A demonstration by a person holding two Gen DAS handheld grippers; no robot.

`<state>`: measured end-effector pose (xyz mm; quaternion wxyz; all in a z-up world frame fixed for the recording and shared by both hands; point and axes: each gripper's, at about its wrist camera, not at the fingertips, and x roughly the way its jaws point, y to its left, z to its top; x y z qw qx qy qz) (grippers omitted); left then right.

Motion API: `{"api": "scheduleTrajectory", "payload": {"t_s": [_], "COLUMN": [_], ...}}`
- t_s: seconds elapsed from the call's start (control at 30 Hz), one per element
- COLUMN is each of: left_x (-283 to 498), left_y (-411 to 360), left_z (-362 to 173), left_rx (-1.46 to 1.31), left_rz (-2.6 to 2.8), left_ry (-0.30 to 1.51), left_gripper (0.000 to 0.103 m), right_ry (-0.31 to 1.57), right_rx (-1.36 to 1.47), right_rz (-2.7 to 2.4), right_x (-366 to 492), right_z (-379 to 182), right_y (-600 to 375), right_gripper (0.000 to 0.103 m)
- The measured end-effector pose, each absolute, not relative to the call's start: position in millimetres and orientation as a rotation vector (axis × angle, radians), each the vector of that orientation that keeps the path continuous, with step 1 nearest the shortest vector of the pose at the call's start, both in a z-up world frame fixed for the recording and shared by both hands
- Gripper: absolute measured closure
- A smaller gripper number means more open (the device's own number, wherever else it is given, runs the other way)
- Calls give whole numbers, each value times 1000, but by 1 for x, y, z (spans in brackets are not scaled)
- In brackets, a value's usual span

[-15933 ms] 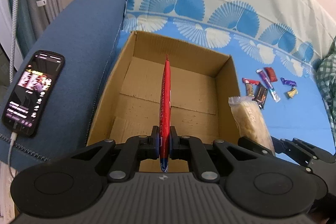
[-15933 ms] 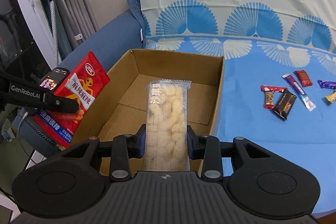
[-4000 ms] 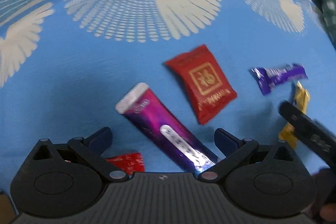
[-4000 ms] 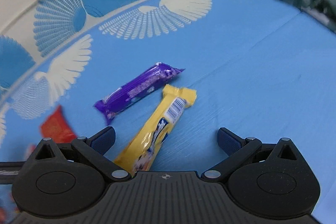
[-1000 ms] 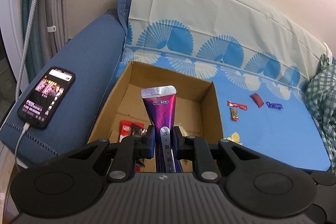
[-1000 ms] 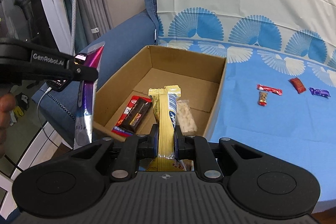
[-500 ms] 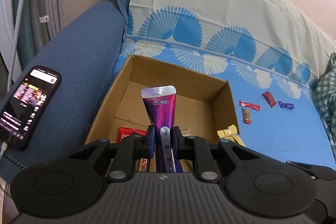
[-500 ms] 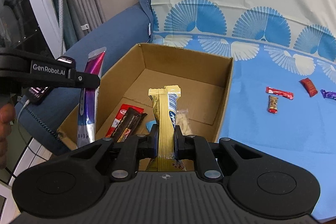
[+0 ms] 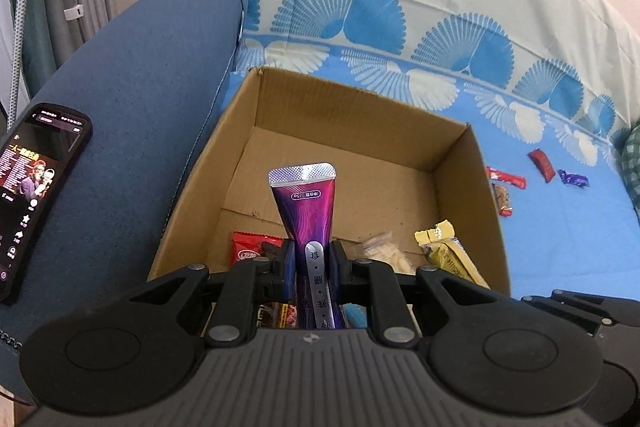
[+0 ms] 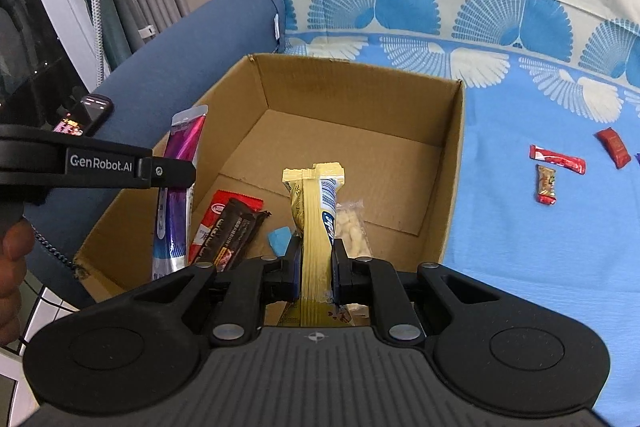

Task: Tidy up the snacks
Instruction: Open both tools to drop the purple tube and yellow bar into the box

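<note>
My left gripper [image 9: 311, 263] is shut on a purple tube-shaped snack pouch [image 9: 306, 203], held upright over the near end of the open cardboard box [image 9: 360, 115]. My right gripper [image 10: 315, 259] is shut on a yellow snack bar [image 10: 314, 203], also held upright over the box [image 10: 360, 87]. The left gripper and purple pouch [image 10: 176, 187] show at the left of the right wrist view. In the box lie a red packet with a dark brown bar [image 10: 228, 227] on it and a clear bag of pale snacks [image 10: 352, 227].
A blue sofa arm [image 9: 132, 107] with a lit phone [image 9: 32, 187] lies left of the box. On the blue patterned cover to the right lie several small snacks: red ones [image 10: 558, 158], a brown-red one [image 10: 546, 185], a purple one [image 9: 574, 179].
Both grippers have moved forward and down over the box, each still holding its snack. The box looks larger and closer in both views.
</note>
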<state>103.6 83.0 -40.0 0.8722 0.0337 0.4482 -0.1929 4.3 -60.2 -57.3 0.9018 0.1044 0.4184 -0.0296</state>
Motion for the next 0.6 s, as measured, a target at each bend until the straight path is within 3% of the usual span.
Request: {"api": "scheduleTrajectory", "payload": {"t_s": [0.2,0.23,0.27,0.3,0.33,0.37,0.4,0.5,0.6], "left_x": [112,112,112,111,108,103,97,79,60], "left_y": [80,81,82,83,87,91,95,103,112], "left_z": [-56,-58,-59,-57,-54,-51,-47,-41,-40], "left_rx": [114,126,135,144,151,156,159,225,231], "left_rz": [-399,-397,-392,-389,-380,-363,-342,-315,-298], "left_ry": [963,970,968,956,932,902,866,840,868], "left_gripper": [81,75,55,40,8,1,0,0,0], "right_ry": [885,889,892,892,887,877,870,873,902], "right_rx": [237,251,267,277,282,280,272,250,250], "right_rz": [-49,-45,-49,-48,-51,-57,-60,-68,-64], "right_x": [12,13,16,16,16,14,12,-2,-20], "right_z": [-66,-67,-67,-65,-63,-60,-58,-54,-51], "right_y": [-63,-64,-66,-66,-66,-66,-65,-59,-48], "right_gripper": [86,85,84,73,66,53,42,25,20]}}
